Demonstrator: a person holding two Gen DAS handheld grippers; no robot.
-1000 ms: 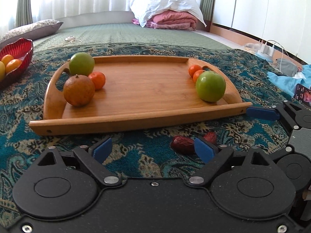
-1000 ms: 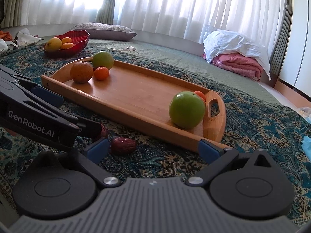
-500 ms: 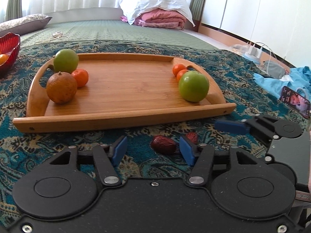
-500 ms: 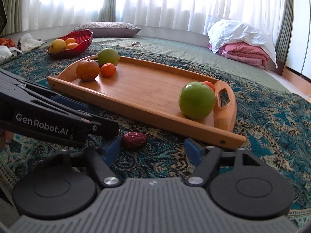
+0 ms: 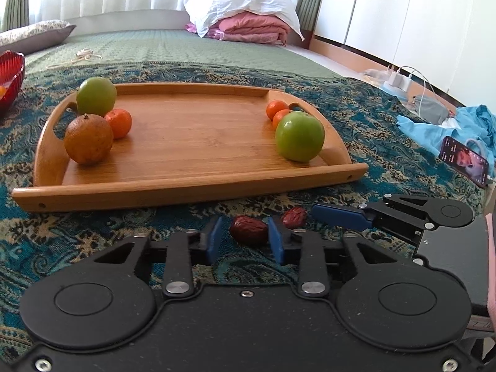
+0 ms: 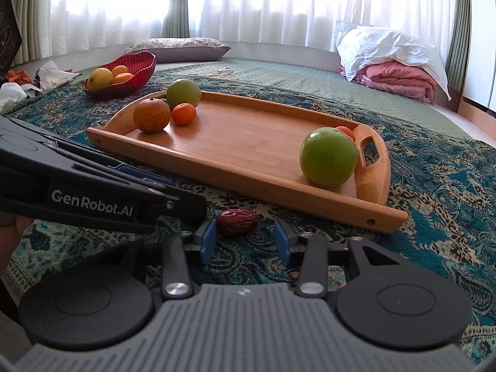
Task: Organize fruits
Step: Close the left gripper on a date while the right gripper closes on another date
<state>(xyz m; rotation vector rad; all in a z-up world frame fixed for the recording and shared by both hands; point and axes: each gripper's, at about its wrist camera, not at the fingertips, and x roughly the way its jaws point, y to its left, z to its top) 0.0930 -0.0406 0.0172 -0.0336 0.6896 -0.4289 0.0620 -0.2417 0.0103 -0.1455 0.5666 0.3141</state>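
We see the left gripper [image 5: 245, 238] low over the patterned cloth [image 5: 93, 235], its jaws closing and now narrow, with a dark red date [image 5: 249, 230] lying between the blue pads; the right-hand pad looks to be against the date, while a sliver of cloth shows between the date and the left-hand pad, so we cannot call it a full grip. A second date [image 5: 294, 217] lies just beyond and outside the right-hand pad, next to one blue finger of the right gripper, which reaches in from the right of this view. In the right wrist view the right gripper [image 6: 245, 237] also has its jaws closing, at a moderate gap; its date [image 6: 236, 221] sits at the tip of the left-hand pad, seemingly touching it, well clear of the right-hand pad, and more ahead of the pads than squarely between them. The black body of the left gripper crosses just left of those jaws. Ahead of both sets of jaws lies the wooden tray [image 5: 186, 186], with a green apple [image 5: 299, 136] and two small oranges [image 5: 280, 111] at its right end, and another green apple [image 5: 96, 96], a brown-orange fruit [image 5: 88, 139] and a small orange [image 5: 119, 123] at its left end. Far to the left ahead sits a red bowl [image 6: 124, 71] holding yellow and orange fruit.
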